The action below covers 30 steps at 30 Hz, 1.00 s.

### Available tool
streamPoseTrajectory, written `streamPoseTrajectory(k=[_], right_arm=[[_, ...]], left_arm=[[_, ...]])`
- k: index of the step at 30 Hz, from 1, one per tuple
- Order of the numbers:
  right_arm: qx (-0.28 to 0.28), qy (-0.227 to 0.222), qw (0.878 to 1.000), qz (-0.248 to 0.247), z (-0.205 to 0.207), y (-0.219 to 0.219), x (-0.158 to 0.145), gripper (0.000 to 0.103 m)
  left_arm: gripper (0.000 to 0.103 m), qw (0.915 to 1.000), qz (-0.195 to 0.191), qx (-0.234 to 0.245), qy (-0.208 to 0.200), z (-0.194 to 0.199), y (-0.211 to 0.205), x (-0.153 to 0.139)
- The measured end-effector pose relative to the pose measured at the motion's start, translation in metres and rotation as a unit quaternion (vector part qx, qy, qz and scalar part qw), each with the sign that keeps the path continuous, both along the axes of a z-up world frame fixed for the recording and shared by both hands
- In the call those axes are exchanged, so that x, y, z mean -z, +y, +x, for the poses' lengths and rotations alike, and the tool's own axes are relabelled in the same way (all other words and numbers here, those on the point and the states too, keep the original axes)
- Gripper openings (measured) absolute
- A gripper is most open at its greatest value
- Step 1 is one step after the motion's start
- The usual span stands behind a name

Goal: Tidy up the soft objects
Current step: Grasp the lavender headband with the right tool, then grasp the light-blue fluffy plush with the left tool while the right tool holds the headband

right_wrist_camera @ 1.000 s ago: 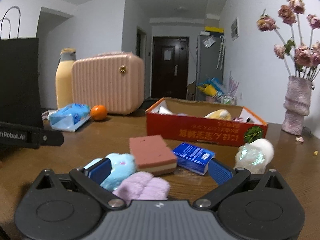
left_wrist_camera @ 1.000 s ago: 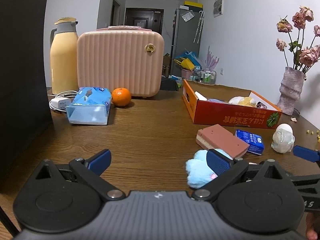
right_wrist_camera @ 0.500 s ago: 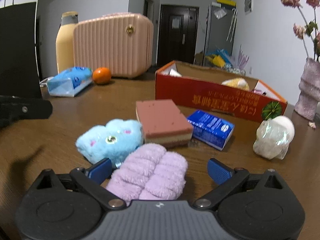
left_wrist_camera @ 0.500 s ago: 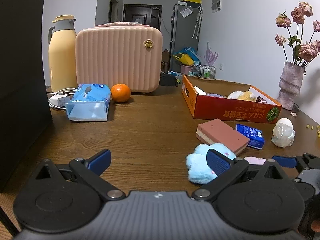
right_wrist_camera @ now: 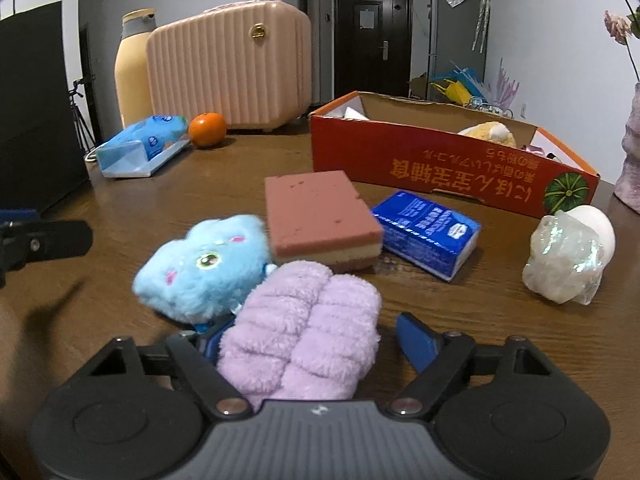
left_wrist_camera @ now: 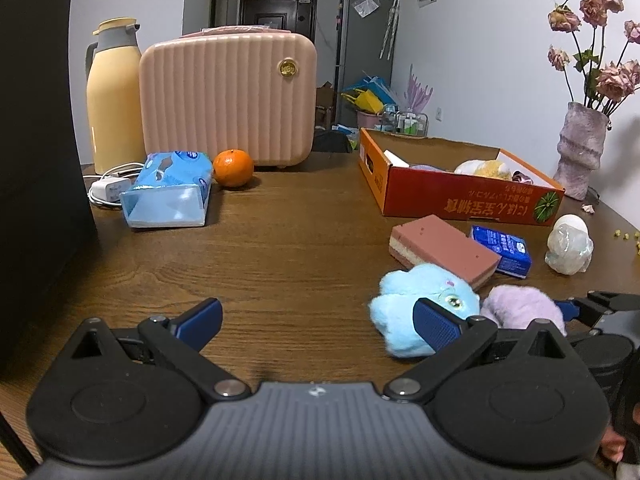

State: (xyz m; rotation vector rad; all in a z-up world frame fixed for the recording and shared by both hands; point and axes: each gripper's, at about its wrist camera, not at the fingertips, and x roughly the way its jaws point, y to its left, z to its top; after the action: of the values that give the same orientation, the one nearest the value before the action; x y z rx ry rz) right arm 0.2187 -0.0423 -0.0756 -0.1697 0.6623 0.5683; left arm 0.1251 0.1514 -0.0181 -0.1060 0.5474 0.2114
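A fluffy purple cloth (right_wrist_camera: 308,328) lies on the wooden table between the open jaws of my right gripper (right_wrist_camera: 316,340), touching its left pad; it also shows in the left wrist view (left_wrist_camera: 520,308). A blue plush toy (right_wrist_camera: 204,268) lies against the cloth's left side and shows in the left wrist view (left_wrist_camera: 420,304). A pink sponge (right_wrist_camera: 320,216) lies just beyond them. An orange cardboard box (right_wrist_camera: 440,168) with a yellow plush toy (right_wrist_camera: 490,134) inside stands behind. My left gripper (left_wrist_camera: 316,320) is open and empty, low over the table, left of the blue toy.
A blue tissue pack (right_wrist_camera: 426,232) and a pearly wrapped object (right_wrist_camera: 568,256) lie right of the sponge. A pink case (left_wrist_camera: 228,96), yellow flask (left_wrist_camera: 114,96), orange (left_wrist_camera: 233,168) and tissue packet (left_wrist_camera: 168,190) stand at the back left. A black bag (left_wrist_camera: 36,160) is on the left, a flower vase (left_wrist_camera: 580,148) on the right.
My right gripper has moved forward and down so the purple cloth now sits between its jaws, which have narrowed. My left gripper has stayed nearly still and open.
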Motion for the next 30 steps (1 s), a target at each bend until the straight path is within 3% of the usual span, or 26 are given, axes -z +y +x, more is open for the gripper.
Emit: streamPoseTrajectory(k=[5,8,12,30], right_arm=[[0.003,-0.004,1.000,0.000,0.002,-0.004,-0.001,0.070],[-0.008,-0.008,1.000,0.004,0.000,-0.005,-0.002,0.052],[-0.012,-0.012,1.000,0.008,-0.002,-0.005,-0.003,0.047],[0.017,-0.057,0.996,0.072,-0.006,-0.029,-0.023,0.043]], left_arm=[[0.103,0.9999,0.001,-0.001,0.012,0.005,0.000,0.004],[0.103,0.9999,0.003,-0.001,0.017,0.006,0.000,0.006],[0.103,0.9998,0.003,-0.003,0.019,0.007,0.001,0.007],[0.103,0.9996,0.014,-0.020,0.015,0.017,-0.002,0.014]])
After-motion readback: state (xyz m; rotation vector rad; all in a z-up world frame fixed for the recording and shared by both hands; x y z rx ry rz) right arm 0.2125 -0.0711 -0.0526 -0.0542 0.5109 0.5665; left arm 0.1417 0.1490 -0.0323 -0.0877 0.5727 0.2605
